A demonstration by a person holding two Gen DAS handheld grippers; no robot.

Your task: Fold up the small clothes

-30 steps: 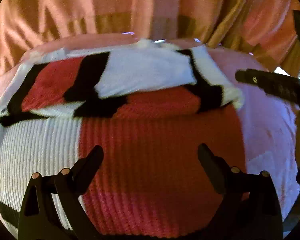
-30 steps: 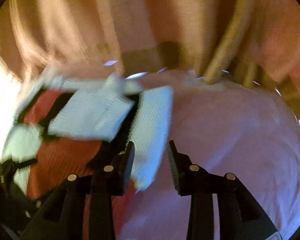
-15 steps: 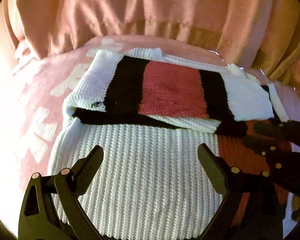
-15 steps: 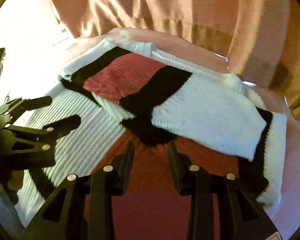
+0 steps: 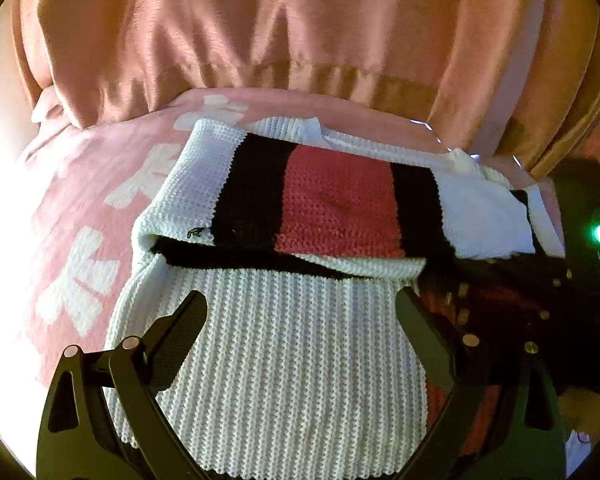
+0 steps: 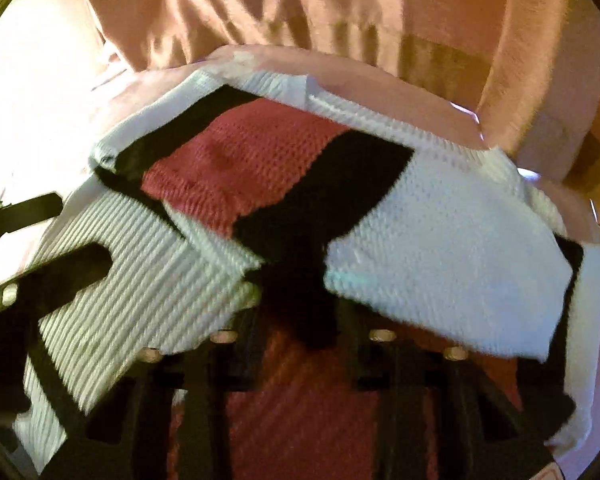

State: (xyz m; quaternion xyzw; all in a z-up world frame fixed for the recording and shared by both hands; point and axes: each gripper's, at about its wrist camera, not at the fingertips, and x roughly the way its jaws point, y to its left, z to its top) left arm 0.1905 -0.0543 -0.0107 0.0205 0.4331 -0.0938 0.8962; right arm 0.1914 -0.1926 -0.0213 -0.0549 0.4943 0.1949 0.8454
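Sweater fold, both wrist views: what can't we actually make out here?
- Right gripper fingertips: right wrist view, motion blur plus dark knit; open or shut unclear.
- Sweater near hem: left wrist view, cut off by the bottom edge.
- Sweater's red half: left wrist view, hidden by the right gripper's body.
- Left gripper: open.

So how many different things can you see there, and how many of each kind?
Knitted sweater (white, black and red): 1
Grippers: 2, the left gripper and the right gripper
Pink cover with white shapes: 1
Peach curtain: 1
Total: 5
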